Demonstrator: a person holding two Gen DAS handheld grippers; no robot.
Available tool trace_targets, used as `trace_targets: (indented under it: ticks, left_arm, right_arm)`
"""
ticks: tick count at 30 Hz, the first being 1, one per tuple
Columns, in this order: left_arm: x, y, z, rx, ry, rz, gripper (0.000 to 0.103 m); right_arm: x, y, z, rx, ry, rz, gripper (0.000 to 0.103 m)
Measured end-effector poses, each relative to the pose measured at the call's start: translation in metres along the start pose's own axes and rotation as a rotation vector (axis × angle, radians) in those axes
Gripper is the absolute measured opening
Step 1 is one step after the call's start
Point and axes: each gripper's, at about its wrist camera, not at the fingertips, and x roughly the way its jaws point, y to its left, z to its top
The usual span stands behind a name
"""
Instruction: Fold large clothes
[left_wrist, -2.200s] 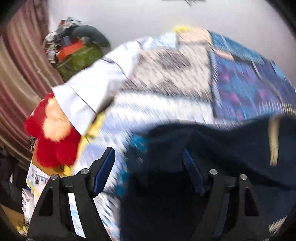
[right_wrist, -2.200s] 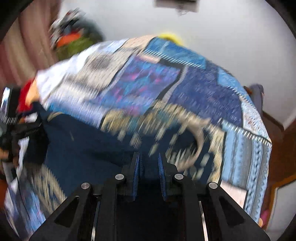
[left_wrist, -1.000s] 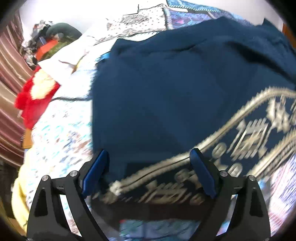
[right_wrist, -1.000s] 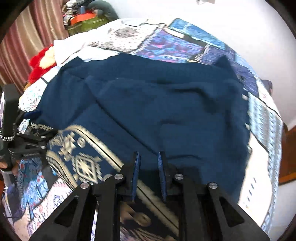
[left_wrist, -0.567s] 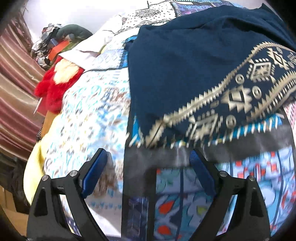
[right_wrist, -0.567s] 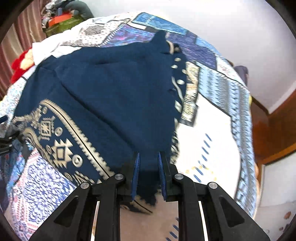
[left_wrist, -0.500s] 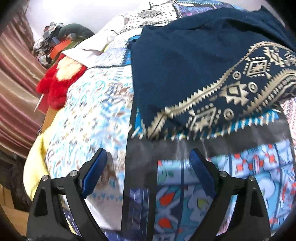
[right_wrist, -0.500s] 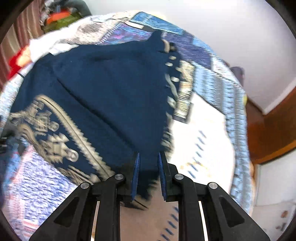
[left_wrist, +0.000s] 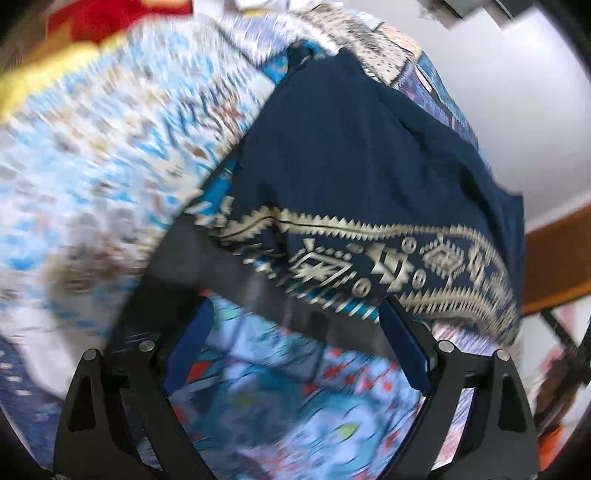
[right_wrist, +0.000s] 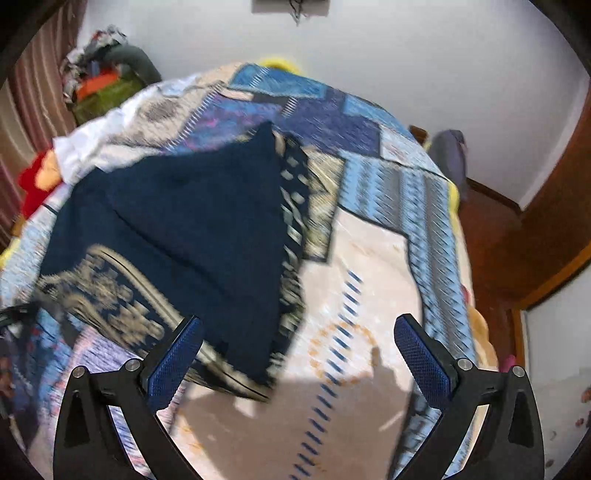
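A large navy cloth (right_wrist: 199, 221) with a gold patterned border lies spread flat on the patchwork bedspread (right_wrist: 369, 295). It also shows in the left wrist view (left_wrist: 351, 166), its gold border (left_wrist: 388, 266) nearest me. My left gripper (left_wrist: 295, 347) is open and empty, just short of the cloth's near edge. My right gripper (right_wrist: 297, 354) is open and empty above the cloth's near right corner.
A red and yellow plush toy (right_wrist: 37, 177) and a white pillow (right_wrist: 92, 144) lie at the bed's far left. A pile of clothes and bags (right_wrist: 103, 85) stands in the corner by striped curtains. Wooden furniture (right_wrist: 554, 221) borders the bed's right side.
My right gripper has opened and let go of the cloth's corner, which now lies on the bed. My left gripper has swung round to the right; it stays open.
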Motion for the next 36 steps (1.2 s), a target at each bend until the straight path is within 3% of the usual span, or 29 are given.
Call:
trace_targets:
  ticks: [5, 7, 9, 13, 16, 19, 21, 24, 28, 32, 36]
  left_arm:
    - [0.031, -0.015, 0.014, -0.009, -0.013, -0.074, 0.090]
    - [0.042, -0.025, 0.025, -0.010, -0.036, -0.055, 0.085]
    - [0.049, -0.033, 0.038, 0.013, -0.062, 0.008, 0.072]
    - [0.057, -0.054, 0.060, 0.097, -0.139, 0.176, 0.056]
    - [0.056, -0.055, 0.068, 0.113, -0.190, 0.235, 0.038]
    - [0.048, -0.048, 0.072, 0.102, -0.216, 0.237, 0.026]
    - [0.038, -0.039, 0.072, 0.100, -0.220, 0.213, 0.018]
    - [0.017, -0.040, 0.068, 0.112, -0.241, 0.194, 0.011]
    - [-0.010, -0.046, 0.053, 0.181, -0.277, 0.230, 0.009]
    - [-0.031, -0.054, 0.037, 0.240, -0.330, 0.258, 0.008]
    - [-0.059, -0.065, 0.020, 0.301, -0.407, 0.310, 0.007]
  right_arm:
    - [0.015, 0.030, 0.018, 0.028, 0.020, 0.136, 0.103]
    - [0.023, 0.043, 0.024, 0.035, 0.025, 0.190, 0.103]
    - [0.030, 0.061, 0.037, -0.011, 0.015, 0.204, 0.103]
    - [0.047, 0.096, 0.053, -0.103, -0.035, 0.155, 0.103]
    - [0.081, 0.115, 0.063, -0.177, -0.013, 0.053, 0.102]
    - [0.111, 0.108, 0.069, -0.180, 0.014, -0.134, 0.093]
    - [0.110, 0.093, 0.071, -0.115, 0.006, -0.110, 0.093]
    - [0.090, 0.076, 0.071, -0.029, -0.040, -0.148, 0.092]
    - [0.051, 0.076, 0.062, -0.009, -0.070, 0.012, 0.092]
    - [0.027, 0.104, 0.041, -0.077, -0.049, 0.159, 0.092]
    - [0.031, 0.138, 0.015, -0.167, 0.004, 0.221, 0.092]
